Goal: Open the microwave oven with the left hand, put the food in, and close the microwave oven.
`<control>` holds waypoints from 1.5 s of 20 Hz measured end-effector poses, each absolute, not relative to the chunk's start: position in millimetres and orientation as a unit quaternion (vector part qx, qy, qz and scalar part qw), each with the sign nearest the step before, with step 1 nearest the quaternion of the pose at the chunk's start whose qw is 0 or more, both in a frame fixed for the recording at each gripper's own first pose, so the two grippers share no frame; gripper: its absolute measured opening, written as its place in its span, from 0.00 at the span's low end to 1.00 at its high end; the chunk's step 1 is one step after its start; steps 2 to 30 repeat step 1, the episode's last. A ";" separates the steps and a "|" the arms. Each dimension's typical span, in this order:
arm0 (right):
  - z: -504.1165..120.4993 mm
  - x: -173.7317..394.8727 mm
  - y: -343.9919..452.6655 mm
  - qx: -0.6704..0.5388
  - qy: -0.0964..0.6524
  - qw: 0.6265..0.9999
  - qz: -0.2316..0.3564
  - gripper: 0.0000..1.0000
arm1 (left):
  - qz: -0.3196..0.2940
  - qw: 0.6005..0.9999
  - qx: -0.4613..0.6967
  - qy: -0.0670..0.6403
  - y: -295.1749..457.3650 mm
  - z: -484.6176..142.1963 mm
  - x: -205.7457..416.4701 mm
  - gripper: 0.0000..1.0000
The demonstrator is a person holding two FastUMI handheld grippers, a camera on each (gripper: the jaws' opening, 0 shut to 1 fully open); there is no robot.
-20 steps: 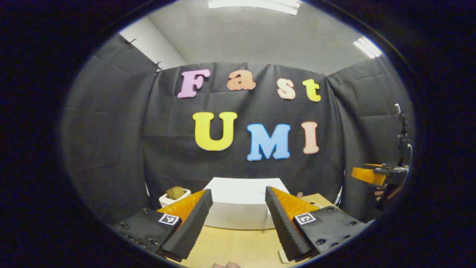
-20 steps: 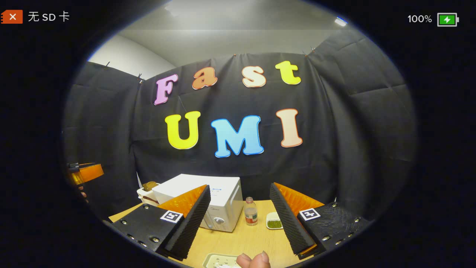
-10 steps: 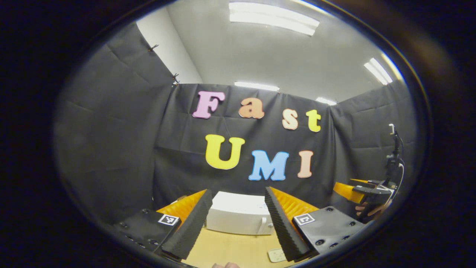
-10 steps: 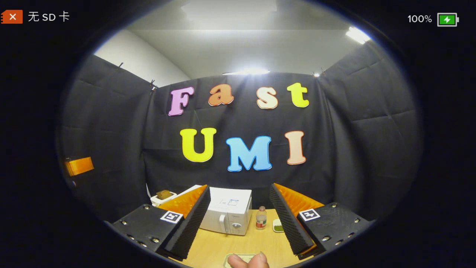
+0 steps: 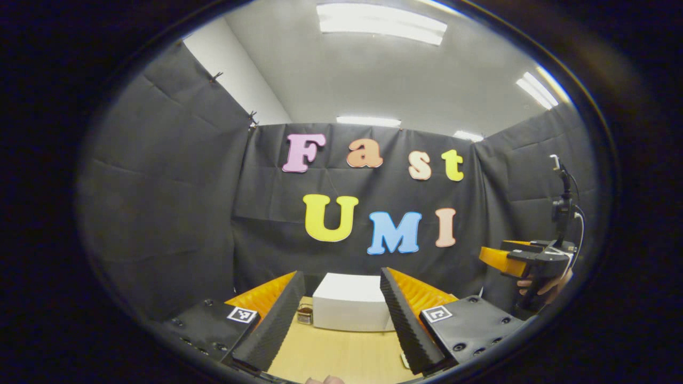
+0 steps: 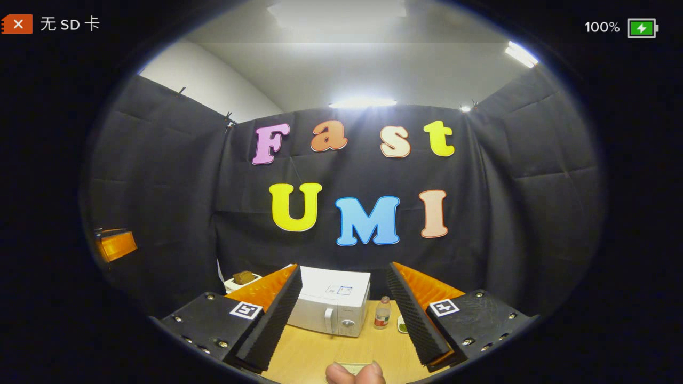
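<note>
Both tools spread wide, empty, high above worktop [image 6: 315, 352]: left tool [image 5: 337, 314], right tool [image 6: 341, 314]; microwave [image 6: 331, 309] door shut

Left gripper [image 5: 339, 314]: ribbed wedge fingers [image 5: 269, 333] on screwed black plates, each bearing a square coded marker. Right gripper [image 6: 341, 314]: identical build.

In the right gripper view the microwave oven [image 6: 331, 308] stands on the table [image 6: 320, 352] at the far side, close before the booth's wall. A bottle [image 6: 381, 313] stands just beside it at 3 o'clock, with a small dish [image 6: 401, 323] beyond at 3 o'clock again. A container holding food [image 6: 243, 278] sits at the oven's 9 o'clock. A tray [image 6: 353, 367] lies on the near edge, at 6 o'clock from the oven.
</note>
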State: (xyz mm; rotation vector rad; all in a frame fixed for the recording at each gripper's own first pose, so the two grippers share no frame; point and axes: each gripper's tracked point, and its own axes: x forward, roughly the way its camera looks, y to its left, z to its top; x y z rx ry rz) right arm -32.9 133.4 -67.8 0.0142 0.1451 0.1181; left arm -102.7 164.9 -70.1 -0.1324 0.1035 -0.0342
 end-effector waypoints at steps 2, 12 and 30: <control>-66.5 -31.5 133.6 0.014 0.073 0.995 0.059 0.98 | -0.016 0.996 -0.065 0.052 166.4 -70.6 -102.0 0.93; -66.5 -31.5 133.6 0.014 0.073 0.995 0.059 0.98 | -0.016 0.996 -0.065 0.052 166.4 -70.6 -102.0 0.93; -66.5 -31.5 133.6 0.014 0.073 0.995 0.059 0.98 | -0.016 0.996 -0.065 0.052 166.4 -70.6 -102.0 0.93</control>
